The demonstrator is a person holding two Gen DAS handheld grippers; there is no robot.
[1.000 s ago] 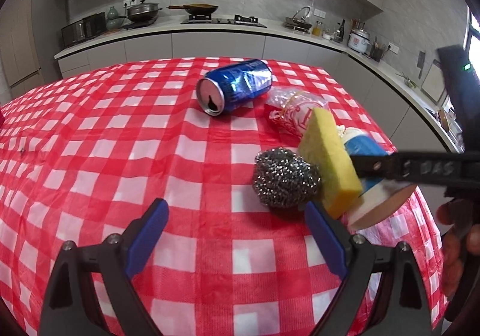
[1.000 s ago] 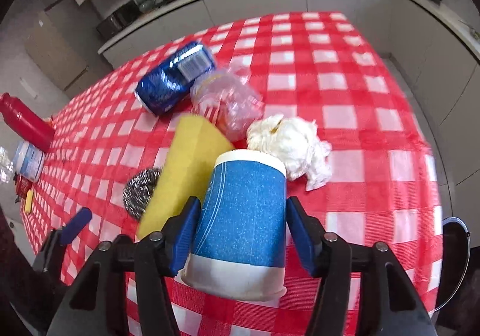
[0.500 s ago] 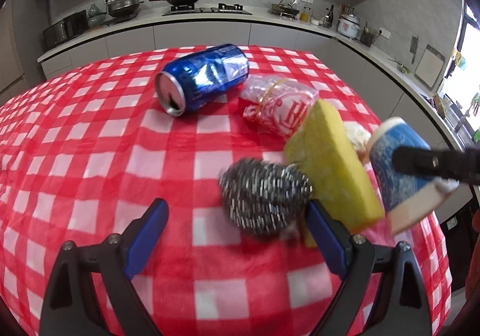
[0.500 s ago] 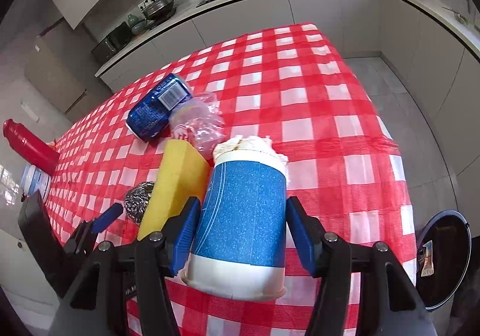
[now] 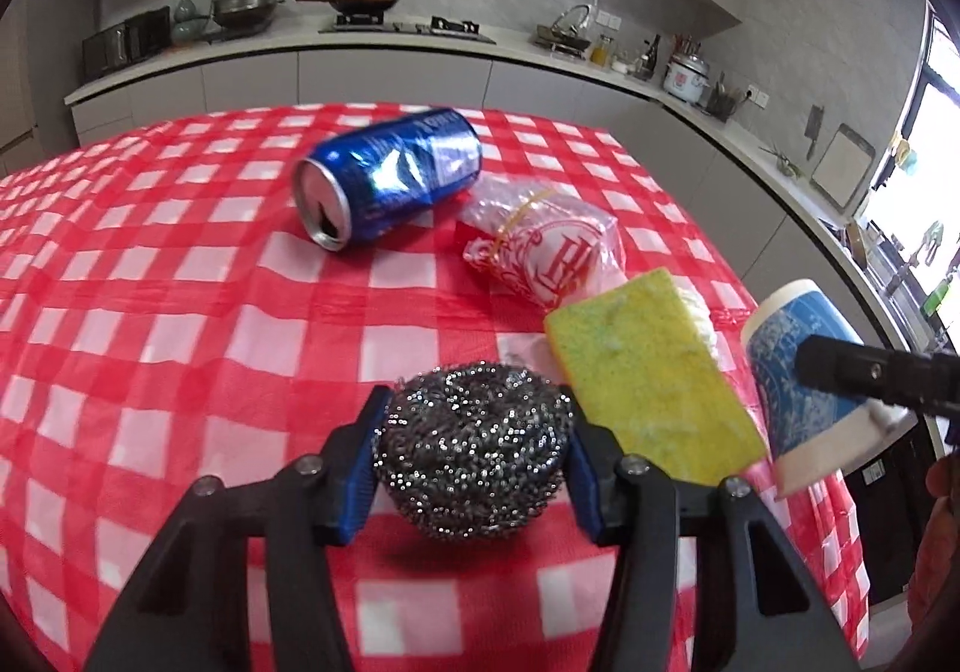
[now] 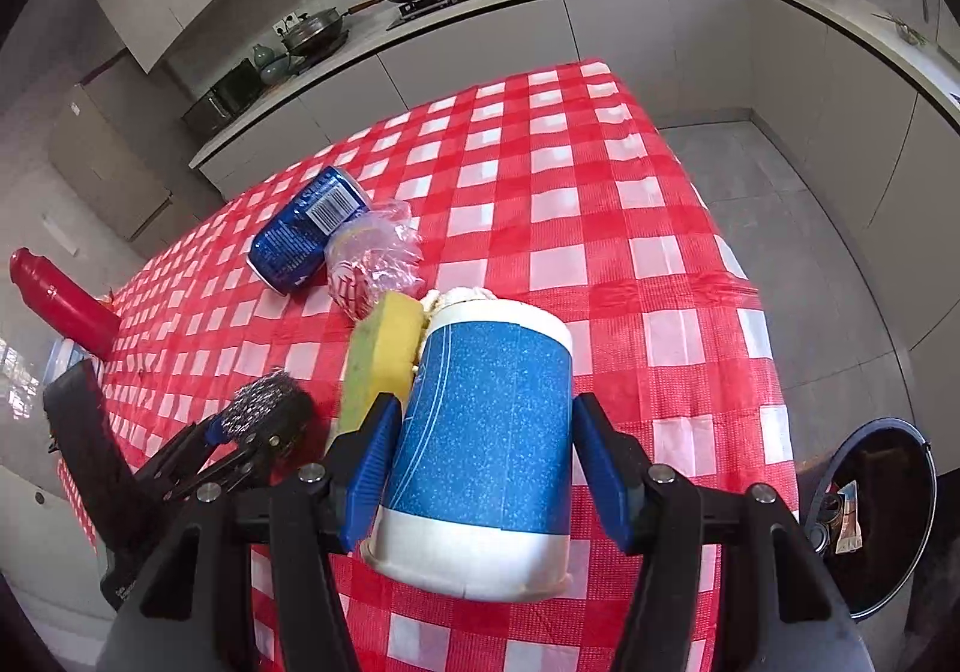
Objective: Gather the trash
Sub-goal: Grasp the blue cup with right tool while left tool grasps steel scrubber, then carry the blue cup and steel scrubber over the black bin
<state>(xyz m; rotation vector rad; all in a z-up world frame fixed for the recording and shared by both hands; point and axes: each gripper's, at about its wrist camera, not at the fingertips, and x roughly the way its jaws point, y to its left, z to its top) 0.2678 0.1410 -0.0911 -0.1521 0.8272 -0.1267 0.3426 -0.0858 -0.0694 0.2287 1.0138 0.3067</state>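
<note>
Kitchen counters and a stove ran along the far wall behind a table (image 5: 180, 324) under a red-and-white checked cloth. At its near right part, the left hand-held gripper (image 5: 474, 447) was clamped on a steel wool scourer (image 5: 474, 450), its blue pads pressed against both sides. Just right of it, a yellow sponge (image 5: 648, 390) stood tilted on edge. Farther right and raised above the table, the right hand-held gripper (image 6: 489, 456) was clamped on a blue paper cup (image 6: 486, 432), held bottom toward the camera. Beyond the sponge lay a crumpled plastic wrapper (image 5: 546, 252) and, farther left, a blue can (image 5: 390, 174) on its side. A black trash bin (image 6: 870, 498) stood on the floor at the near right, beside the table's edge.
</note>
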